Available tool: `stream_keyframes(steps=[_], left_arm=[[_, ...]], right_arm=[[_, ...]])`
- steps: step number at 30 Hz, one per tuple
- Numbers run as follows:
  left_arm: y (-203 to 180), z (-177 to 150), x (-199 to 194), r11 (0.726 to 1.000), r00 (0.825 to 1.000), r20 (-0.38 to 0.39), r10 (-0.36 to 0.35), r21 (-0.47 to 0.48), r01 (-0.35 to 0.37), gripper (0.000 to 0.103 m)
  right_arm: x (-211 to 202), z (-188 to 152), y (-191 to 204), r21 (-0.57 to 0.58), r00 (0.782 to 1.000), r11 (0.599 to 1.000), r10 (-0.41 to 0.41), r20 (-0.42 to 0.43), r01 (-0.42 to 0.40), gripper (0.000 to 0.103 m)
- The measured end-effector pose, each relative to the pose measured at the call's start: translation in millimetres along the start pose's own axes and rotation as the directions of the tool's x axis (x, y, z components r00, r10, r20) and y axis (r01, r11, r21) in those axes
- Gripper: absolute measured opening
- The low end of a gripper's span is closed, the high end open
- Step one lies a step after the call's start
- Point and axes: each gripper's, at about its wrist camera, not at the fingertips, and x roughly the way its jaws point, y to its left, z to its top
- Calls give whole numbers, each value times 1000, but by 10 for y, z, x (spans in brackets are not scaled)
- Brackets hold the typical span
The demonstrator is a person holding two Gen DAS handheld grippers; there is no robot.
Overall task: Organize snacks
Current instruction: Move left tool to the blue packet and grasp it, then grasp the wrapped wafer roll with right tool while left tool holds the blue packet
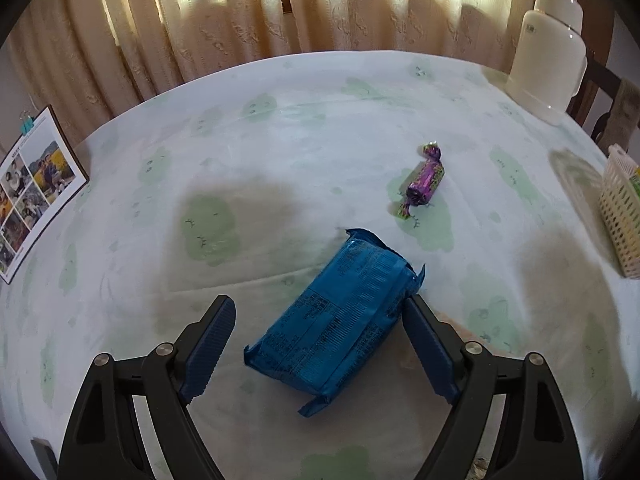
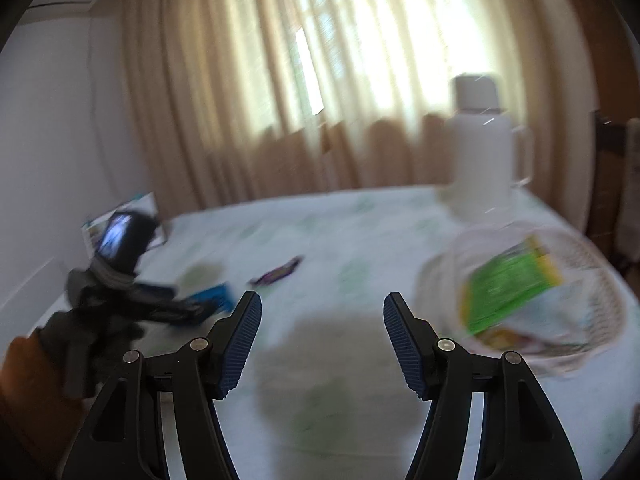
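A blue snack packet (image 1: pixel 332 320) lies flat on the tablecloth, printed back upward, between the fingers of my left gripper (image 1: pixel 318 300). The jaws are open: the right pad sits at the packet's edge and the left pad stands clear of it. A purple wrapped candy (image 1: pixel 426 180) lies farther off on the cloth. In the blurred right wrist view my right gripper (image 2: pixel 322 304) hangs open over bare cloth with nothing between its fingers. A white basket (image 2: pixel 612 308) to its right holds a green packet (image 2: pixel 512 284). The left gripper (image 2: pixel 200 306) and the blue packet (image 2: pixel 216 298) show at the left.
A white thermos jug (image 1: pixel 548 60) stands at the far right of the round table, the basket's wall (image 1: pixel 620 216) in front of it. A photo calendar (image 1: pixel 36 188) stands at the left edge. Curtains hang behind. A hand (image 2: pixel 24 380) holds the left gripper.
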Motion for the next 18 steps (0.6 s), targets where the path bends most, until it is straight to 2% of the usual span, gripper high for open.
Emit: stream_keyframes(steps=[2,4,7,10,18], left_arm=[[10,-5,41,1000,1000,-9,-8,-3,8,76],[38,-1,66,999,999,-18,-29,-20,29,64],[62,-4,52,999,999,-13,-42,-34,42,55],[89,-15,17,998,999,1,-51,-41,51,49],[201,13,-168,995,997,52,-50,-83,55,47]], right_arm=[[114,-40,104,-21,998,999,44,-51,-45,65],[179,-62,167,-36,994,997,67,-84,-71,65],[298,-120,273,-51,985,993,103,-136,-110,65],[409,-168,344,-47,975,988,134,-179,-145,65],[676,-191,510,-65,954,983,150,-258,-172,65]])
